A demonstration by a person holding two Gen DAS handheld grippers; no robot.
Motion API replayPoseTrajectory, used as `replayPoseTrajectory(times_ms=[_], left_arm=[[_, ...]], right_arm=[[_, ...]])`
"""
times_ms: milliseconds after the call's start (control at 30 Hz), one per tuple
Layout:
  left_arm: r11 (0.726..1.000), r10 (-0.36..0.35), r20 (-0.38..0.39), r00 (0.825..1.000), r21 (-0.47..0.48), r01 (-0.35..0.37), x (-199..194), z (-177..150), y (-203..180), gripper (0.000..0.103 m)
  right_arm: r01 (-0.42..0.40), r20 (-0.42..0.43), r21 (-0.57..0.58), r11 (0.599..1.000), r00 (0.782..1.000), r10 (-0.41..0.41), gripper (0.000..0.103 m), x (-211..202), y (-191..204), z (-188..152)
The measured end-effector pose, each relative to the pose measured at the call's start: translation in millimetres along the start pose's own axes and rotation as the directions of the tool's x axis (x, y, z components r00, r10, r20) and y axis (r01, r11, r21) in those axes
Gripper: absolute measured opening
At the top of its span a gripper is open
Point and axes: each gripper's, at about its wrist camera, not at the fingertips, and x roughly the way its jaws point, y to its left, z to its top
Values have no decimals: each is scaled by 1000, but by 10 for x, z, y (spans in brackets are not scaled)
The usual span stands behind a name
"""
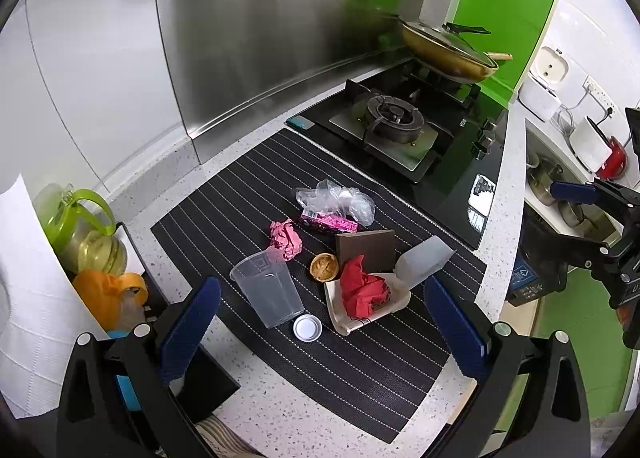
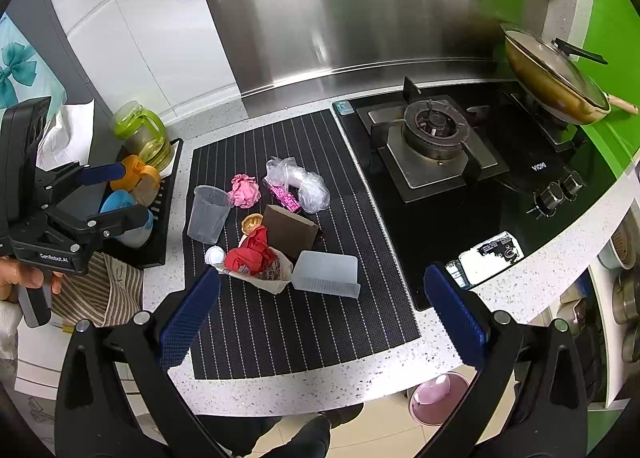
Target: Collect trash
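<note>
The left gripper [image 1: 322,322] hovers above the near edge of the black pinstriped woven mat [image 1: 352,370], its blue ribbed pads spread wide with nothing between them. The right gripper [image 2: 322,314] hangs in the same way over the mat's front half, jaws apart and empty.

The trash lies in one loose cluster mid-mat. Nearest are a clear ribbed plastic cup [image 1: 269,290] lying tipped, a small white round lid [image 1: 307,327] just beside its mouth, and a crumpled red paper wad [image 1: 362,292] resting on a beige paper tray [image 1: 374,314]. Touching the tray is a frosted translucent plastic box [image 2: 326,273]. Behind come a brown cardboard piece [image 1: 366,248], a small round brown-and-gold object [image 1: 324,267], perhaps a nutshell, a crumpled pink paper ball [image 1: 286,239], a pink printed wrapper [image 1: 328,222], and a wrinkled clear plastic bag [image 1: 338,200].

The pieces sit crowded, so closing on one risks dragging or scattering its neighbours. The thin cup could buckle or roll out of the smooth pads. The light red wad may slide off its tray if the tray tilts. The bag is slippery and shapeless, easy to pinch only partly.
</note>
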Motion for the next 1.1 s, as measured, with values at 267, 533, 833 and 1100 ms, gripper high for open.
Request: replayPoseTrajectory(times_ms=[267, 533, 833, 1100], left_arm=[[1000, -1, 0, 1000, -1, 1, 3, -13, -12, 98], [1000, -1, 0, 1000, -2, 1, 7, -19, -18, 98], [1000, -2, -4, 1000, -9, 1, 22, -9, 21, 98], [1000, -4, -7, 1000, -10, 4, 26, -15, 31, 98]], right_arm=[[0, 0, 0, 1000, 1000, 0, 100, 0, -7, -5], [2, -1, 5, 1000, 1000, -2, 100, -4, -22, -15], [-1, -4, 5, 1000, 1000, 1, 100, 19, -13, -22], [-1, -6, 5, 1000, 1000, 1, 100, 31, -7, -16]])
